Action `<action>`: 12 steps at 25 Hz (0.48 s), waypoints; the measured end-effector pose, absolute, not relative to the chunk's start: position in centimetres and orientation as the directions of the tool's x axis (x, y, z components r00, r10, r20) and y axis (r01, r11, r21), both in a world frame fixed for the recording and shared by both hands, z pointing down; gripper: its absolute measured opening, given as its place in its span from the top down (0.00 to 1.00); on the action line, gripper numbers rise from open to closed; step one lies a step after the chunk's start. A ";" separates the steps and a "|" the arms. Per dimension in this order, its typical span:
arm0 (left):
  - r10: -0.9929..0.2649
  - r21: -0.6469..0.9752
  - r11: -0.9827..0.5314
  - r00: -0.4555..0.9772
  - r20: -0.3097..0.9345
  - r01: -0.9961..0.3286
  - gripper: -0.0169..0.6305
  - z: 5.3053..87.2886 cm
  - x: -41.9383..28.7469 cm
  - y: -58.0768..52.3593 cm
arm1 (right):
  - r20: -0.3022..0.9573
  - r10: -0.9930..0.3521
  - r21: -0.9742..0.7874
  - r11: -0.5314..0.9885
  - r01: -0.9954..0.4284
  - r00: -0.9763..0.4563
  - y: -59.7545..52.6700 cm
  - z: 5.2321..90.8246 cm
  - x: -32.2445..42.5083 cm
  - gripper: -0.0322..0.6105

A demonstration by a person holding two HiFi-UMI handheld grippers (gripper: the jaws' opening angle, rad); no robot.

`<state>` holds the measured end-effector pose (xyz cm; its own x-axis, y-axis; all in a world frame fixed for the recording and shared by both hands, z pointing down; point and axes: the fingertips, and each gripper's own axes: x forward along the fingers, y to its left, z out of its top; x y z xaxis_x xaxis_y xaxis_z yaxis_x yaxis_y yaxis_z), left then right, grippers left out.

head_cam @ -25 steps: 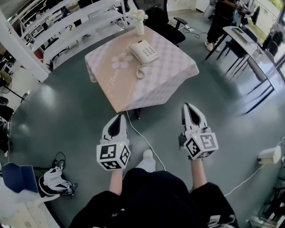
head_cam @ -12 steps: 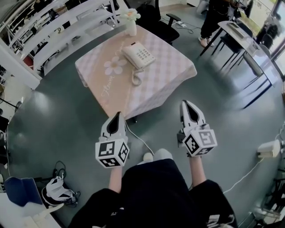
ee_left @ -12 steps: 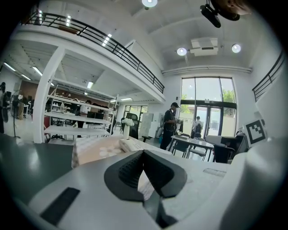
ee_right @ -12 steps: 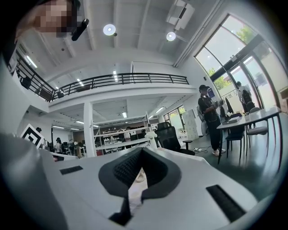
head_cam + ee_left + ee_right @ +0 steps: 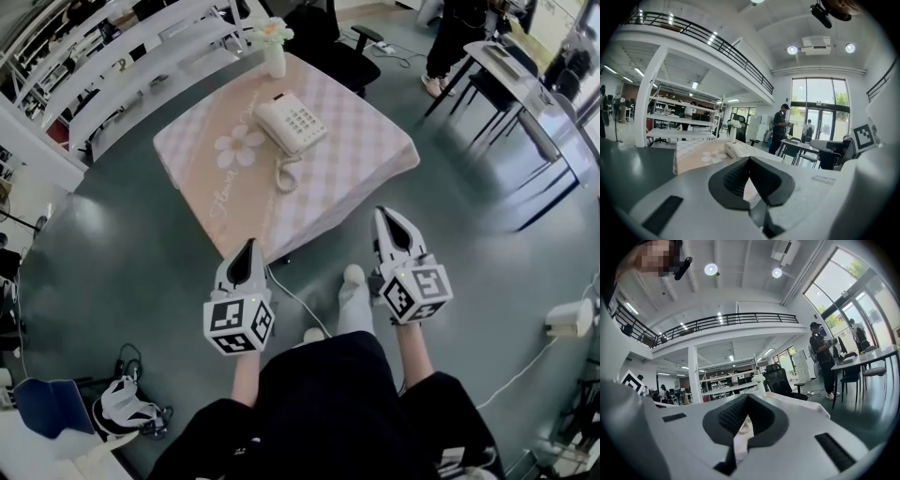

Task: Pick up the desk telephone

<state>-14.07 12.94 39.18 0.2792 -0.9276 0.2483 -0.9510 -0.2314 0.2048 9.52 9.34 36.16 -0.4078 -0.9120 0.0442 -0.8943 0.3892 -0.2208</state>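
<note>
Left claw (image 5: 249,247) and right claw (image 5: 385,216) are both closed on nothing, hovering above the floor just short of the tabletop (image 5: 361,155). The white desk telephone (image 5: 291,123) sits near the middle of its pink checked cloth, with its coiled cord (image 5: 284,174) trailing toward the near edge. At the far edge, a white vase (image 5: 274,62) holds white flowers (image 5: 270,31).
</note>
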 end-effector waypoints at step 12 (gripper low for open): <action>-0.947 0.225 -0.098 0.161 0.279 -0.969 0.98 40.0 -10.5 2.8 | 0.086 -0.819 -0.225 0.538 -0.812 -0.567 -3.4 37.4 10.4 0.96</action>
